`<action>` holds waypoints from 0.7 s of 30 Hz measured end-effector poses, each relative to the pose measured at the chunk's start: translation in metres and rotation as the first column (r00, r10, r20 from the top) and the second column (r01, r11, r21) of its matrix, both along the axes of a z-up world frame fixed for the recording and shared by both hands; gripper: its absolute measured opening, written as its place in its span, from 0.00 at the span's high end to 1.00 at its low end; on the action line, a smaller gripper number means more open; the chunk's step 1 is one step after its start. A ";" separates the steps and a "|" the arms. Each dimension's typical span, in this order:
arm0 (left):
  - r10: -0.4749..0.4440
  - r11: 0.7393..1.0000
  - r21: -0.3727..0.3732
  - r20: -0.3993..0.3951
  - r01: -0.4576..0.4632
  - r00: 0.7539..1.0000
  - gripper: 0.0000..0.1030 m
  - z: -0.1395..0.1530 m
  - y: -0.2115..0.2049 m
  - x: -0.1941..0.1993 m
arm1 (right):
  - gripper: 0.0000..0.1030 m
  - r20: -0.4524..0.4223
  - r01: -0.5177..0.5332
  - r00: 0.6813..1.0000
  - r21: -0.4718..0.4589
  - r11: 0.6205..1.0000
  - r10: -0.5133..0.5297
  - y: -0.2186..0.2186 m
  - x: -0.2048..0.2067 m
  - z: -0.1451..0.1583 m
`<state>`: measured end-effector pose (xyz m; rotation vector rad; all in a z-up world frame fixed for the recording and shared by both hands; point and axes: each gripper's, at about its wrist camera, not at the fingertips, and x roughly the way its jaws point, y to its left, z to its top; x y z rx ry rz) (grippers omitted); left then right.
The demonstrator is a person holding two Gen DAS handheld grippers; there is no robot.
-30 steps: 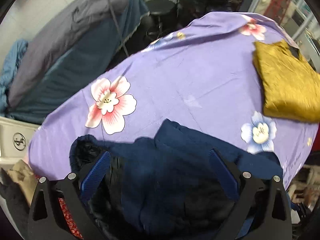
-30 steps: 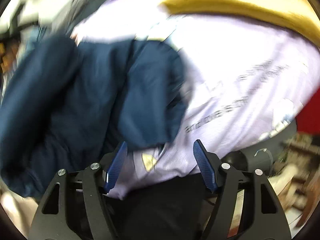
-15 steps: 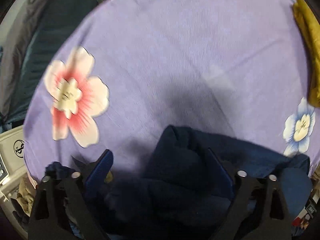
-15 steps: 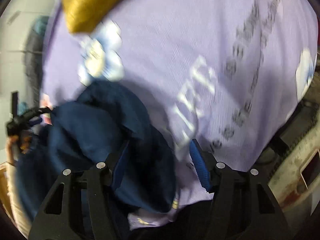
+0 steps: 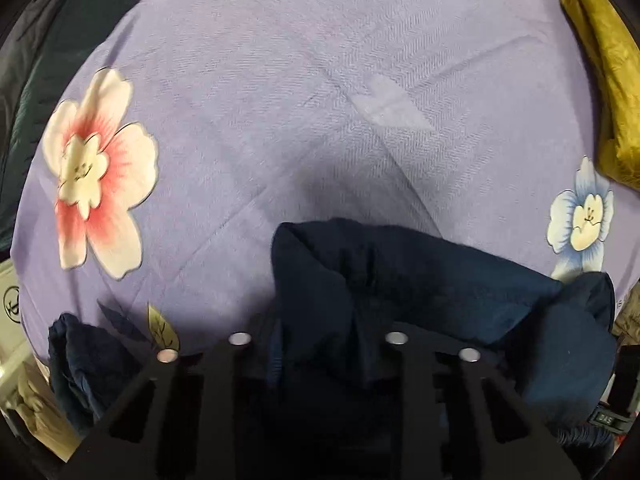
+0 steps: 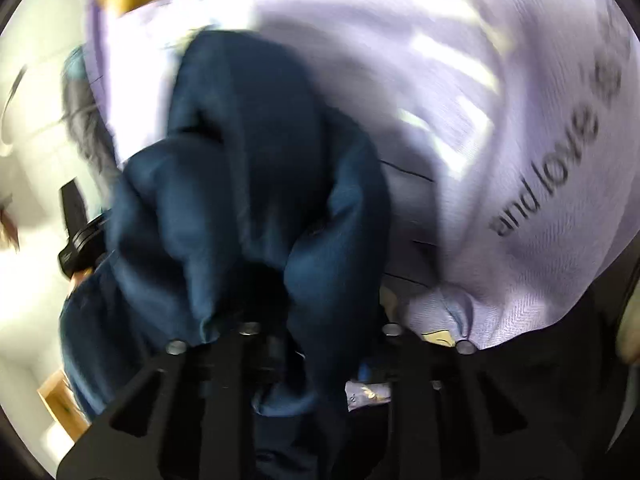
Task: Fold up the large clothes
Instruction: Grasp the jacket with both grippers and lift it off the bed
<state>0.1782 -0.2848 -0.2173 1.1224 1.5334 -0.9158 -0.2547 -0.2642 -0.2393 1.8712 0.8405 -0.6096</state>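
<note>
Navy garment (image 5: 400, 280) bunched at near edge of purple floral sheet (image 5: 300, 80). Left gripper (image 5: 320, 344) jaws closing, navy cloth pinched between. Right gripper (image 6: 320, 332) jaws closing, same cloth between. Folded mustard garment (image 5: 608, 80) at sheet's far right.

Your surface: lilac flowered sheet (image 5: 320, 80) | far left: dark teal bedding (image 5: 60, 40) | right view: bright white wall (image 6: 32, 80)
</note>
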 end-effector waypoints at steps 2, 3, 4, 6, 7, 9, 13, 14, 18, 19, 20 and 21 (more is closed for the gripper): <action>0.020 0.998 -0.065 -0.012 -0.021 1.000 0.83 0.023 0.015 0.005 | 0.83 0.016 -0.038 0.999 -0.143 0.989 0.041 -0.009 0.011 0.038; 0.029 0.995 -0.091 -0.019 -0.031 0.999 0.83 0.035 0.021 0.008 | 0.85 0.026 -0.053 0.998 -0.202 0.978 0.060 -0.012 0.015 0.053; 0.047 0.990 -0.128 -0.032 -0.051 0.998 0.84 0.054 0.031 0.013 | 0.85 0.036 -0.072 0.996 -0.275 0.959 0.085 -0.017 0.021 0.074; 0.076 0.974 -0.209 -0.059 -0.087 0.995 0.86 0.092 0.052 0.021 | 0.86 0.071 -0.091 0.989 -0.401 0.911 0.130 -0.025 0.034 0.116; 0.092 0.959 -0.264 -0.063 -0.106 0.994 0.87 0.117 0.067 0.026 | 0.86 0.094 -0.097 0.983 -0.471 0.877 0.159 -0.030 0.041 0.140; 0.125 0.926 -0.351 -0.069 -0.142 0.990 0.87 0.157 0.097 0.028 | 0.86 0.112 -0.122 0.965 -0.610 0.783 0.238 -0.035 0.054 0.186; 0.208 0.835 -0.500 -0.105 -0.232 0.973 0.88 0.225 0.152 0.029 | 0.86 0.185 -0.089 0.909 -0.788 0.609 0.373 -0.043 0.069 0.265; 0.227 0.800 -0.548 -0.099 -0.243 0.969 0.88 0.249 0.173 0.027 | 0.86 0.206 -0.071 0.892 -0.814 0.576 0.402 -0.044 0.071 0.281; 0.309 0.682 -0.673 -0.090 -0.286 0.947 0.88 0.300 0.223 0.008 | 0.86 0.272 -0.002 0.814 -0.882 0.471 0.513 -0.046 0.073 0.340; 0.336 0.656 -0.694 -0.083 -0.296 0.938 0.88 0.311 0.236 0.003 | 0.86 0.284 0.012 0.793 -0.891 0.453 0.539 -0.043 0.073 0.351; 0.361 0.634 -0.714 -0.064 -0.295 0.930 0.88 0.320 0.248 -0.004 | 0.86 0.296 0.024 0.774 -0.897 0.441 0.559 -0.040 0.072 0.359; 0.377 0.620 -0.728 -0.051 -0.292 0.925 0.88 0.326 0.257 -0.010 | 0.87 0.308 0.029 0.754 -0.898 0.439 0.580 -0.037 0.071 0.364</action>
